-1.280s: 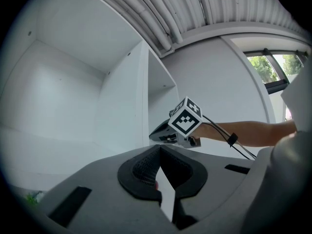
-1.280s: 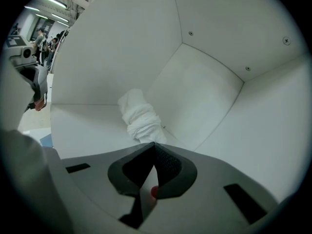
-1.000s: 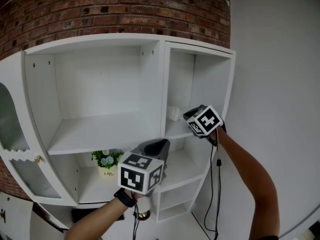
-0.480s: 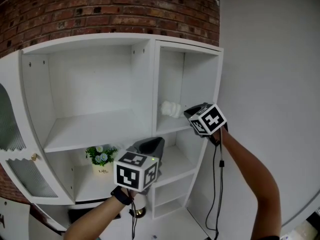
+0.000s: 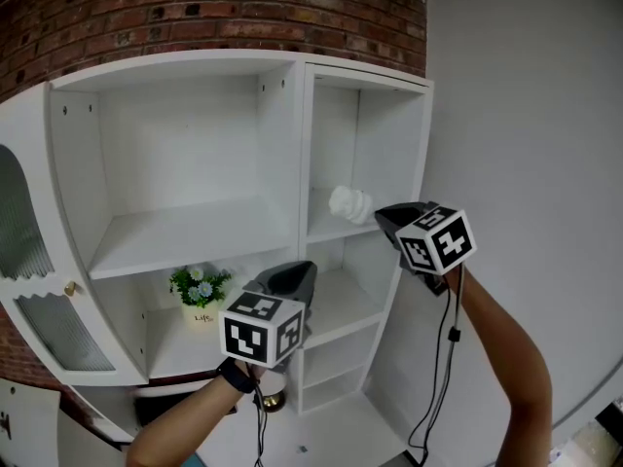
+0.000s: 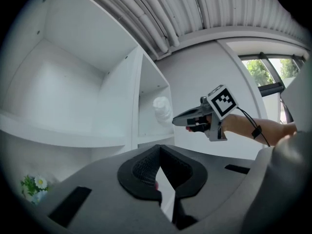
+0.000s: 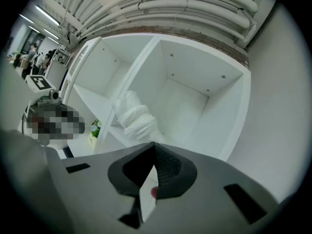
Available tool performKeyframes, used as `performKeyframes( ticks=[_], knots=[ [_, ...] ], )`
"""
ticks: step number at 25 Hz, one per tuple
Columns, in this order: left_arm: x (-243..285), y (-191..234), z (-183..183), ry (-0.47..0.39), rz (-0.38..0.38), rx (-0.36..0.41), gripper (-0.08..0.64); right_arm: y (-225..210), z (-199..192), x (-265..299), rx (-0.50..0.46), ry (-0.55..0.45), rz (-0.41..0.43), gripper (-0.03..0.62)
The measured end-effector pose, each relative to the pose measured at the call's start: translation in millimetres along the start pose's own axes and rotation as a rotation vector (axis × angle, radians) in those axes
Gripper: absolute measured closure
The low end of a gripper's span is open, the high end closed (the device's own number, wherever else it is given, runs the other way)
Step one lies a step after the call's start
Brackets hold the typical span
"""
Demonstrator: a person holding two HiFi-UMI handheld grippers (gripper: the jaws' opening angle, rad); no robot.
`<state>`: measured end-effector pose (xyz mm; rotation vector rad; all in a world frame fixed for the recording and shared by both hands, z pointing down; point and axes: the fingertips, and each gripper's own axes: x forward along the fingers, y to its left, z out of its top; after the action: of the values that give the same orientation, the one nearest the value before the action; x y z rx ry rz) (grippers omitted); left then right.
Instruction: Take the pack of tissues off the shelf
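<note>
Your right gripper (image 5: 380, 213) has its fingers squeezed shut on the pack of tissues (image 5: 350, 203), right at the front of the narrow shelf (image 5: 329, 232). Your left gripper (image 5: 308, 269) is closed with nothing in it.

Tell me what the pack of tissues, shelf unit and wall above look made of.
The pack of tissues looks like soft white plastic film, crinkled and puffy. The shelf unit: smooth matte white board, probably painted or laminated wood, with peg holes. The wall: rough red-brown brick, visible mortar lines.
</note>
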<state>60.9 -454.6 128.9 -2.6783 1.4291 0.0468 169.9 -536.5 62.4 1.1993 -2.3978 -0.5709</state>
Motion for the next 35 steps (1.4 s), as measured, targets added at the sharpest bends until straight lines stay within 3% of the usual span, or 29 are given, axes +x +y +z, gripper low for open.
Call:
performKeyframes(
  ticks=[9,13,25,35],
  knots=[
    [-21.2,2.9,-21.7,-0.026,0.034,0.007,0.543,33.8,-14.7,-34.4,0.104,-0.096,-0.018,0.592],
    [-29.0,7.1,-25.5,-0.076,0.063,-0.010,0.543,48.5,-17.4,-42.5,0.126,-0.146,-0.038,0.592],
    [-68.8,11.5,-70.6,-0.101,0.154,0.150,0.543,132.1,-51.3,-36.2,0.251,-0.244,0.020,0.592],
    [-133.2,49.3,-111.8,-0.125,0.196,0.075,0.543,208.6,-61.6,-31.2,0.398,-0.285,0.017,0.592]
  ],
)
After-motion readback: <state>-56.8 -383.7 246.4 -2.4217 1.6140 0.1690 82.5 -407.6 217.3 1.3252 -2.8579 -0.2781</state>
